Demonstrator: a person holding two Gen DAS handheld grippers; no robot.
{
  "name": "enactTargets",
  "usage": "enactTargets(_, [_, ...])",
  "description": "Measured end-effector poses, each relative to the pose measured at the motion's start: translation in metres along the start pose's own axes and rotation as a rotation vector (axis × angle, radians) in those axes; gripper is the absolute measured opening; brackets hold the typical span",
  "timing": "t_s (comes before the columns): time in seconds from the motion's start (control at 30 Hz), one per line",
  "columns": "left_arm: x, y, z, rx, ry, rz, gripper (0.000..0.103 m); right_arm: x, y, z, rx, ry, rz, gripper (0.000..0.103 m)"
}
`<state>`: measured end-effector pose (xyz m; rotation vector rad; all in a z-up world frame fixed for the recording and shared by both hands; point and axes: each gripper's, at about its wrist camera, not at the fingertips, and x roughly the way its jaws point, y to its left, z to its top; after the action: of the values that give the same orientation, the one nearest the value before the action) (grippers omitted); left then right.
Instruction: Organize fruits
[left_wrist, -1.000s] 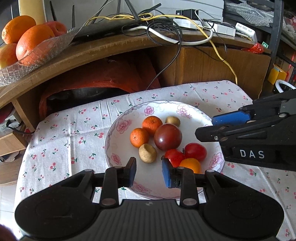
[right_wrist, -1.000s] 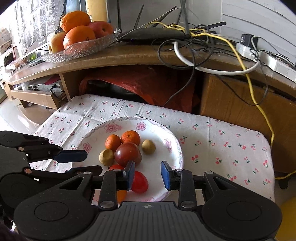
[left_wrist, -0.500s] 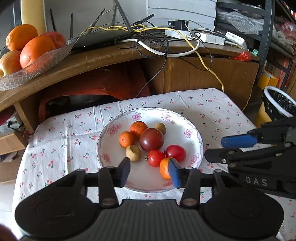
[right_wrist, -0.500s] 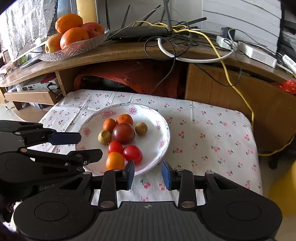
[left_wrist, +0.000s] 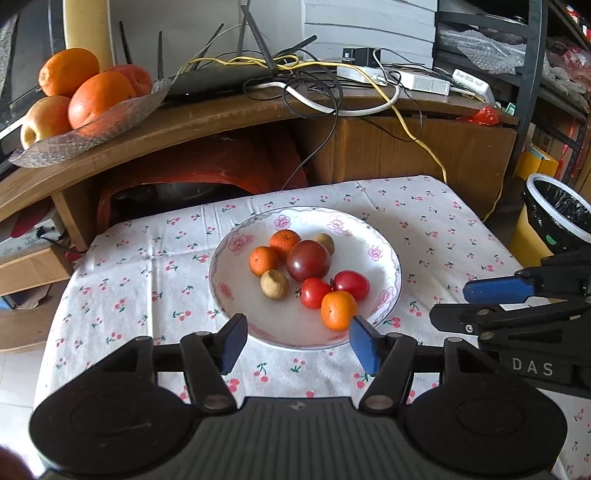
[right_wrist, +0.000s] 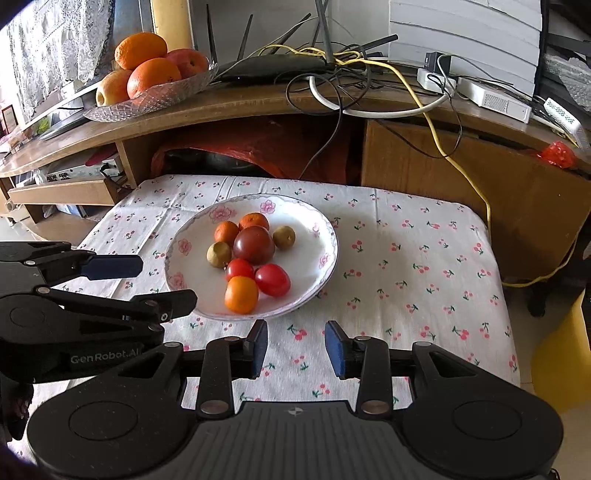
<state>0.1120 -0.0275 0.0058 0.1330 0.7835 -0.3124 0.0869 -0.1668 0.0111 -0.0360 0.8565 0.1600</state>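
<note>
A white flowered plate (left_wrist: 384, 295) (right_wrist: 325, 266) rests on a cherry-print tablecloth. It holds a dark red tomato (left_wrist: 308, 260) (right_wrist: 254, 244), two small red tomatoes (left_wrist: 351, 284) (right_wrist: 272, 279), three small oranges with one nearest me (left_wrist: 338, 310) (right_wrist: 241, 294), and two brown longan-like fruits (left_wrist: 274, 283) (right_wrist: 219, 254). My left gripper (left_wrist: 297, 345) hangs open at the plate's near rim, holding nothing. Over bare cloth just short of the plate, my right gripper (right_wrist: 295, 347) is open and empty.
A glass bowl (left_wrist: 92, 125) (right_wrist: 155, 99) of big oranges and apples sits on the wooden shelf behind. Tangled cables and a router (left_wrist: 229, 77) lie on that shelf. A lined bin (left_wrist: 557, 218) stands right of the table.
Both grippers have pulled back from the plate and away from the fruit. The left gripper's fingers have spread much wider; the right gripper's fingers opened somewhat.
</note>
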Motion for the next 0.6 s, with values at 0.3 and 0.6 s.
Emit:
enactTargets(0.3, [-0.019, -0.009, -0.011, -0.005, -0.027, 0.052, 0.081, -0.020, 0.004, -0.012, 0.014, -0.018, 0.016, 0.031])
enactTargets(0.6, [-0.039, -0.018, -0.024, -0.020, -0.063, 0.109, 0.096, -0.039, 0.002, -0.023, 0.043, -0.031, 0.025, 0.032])
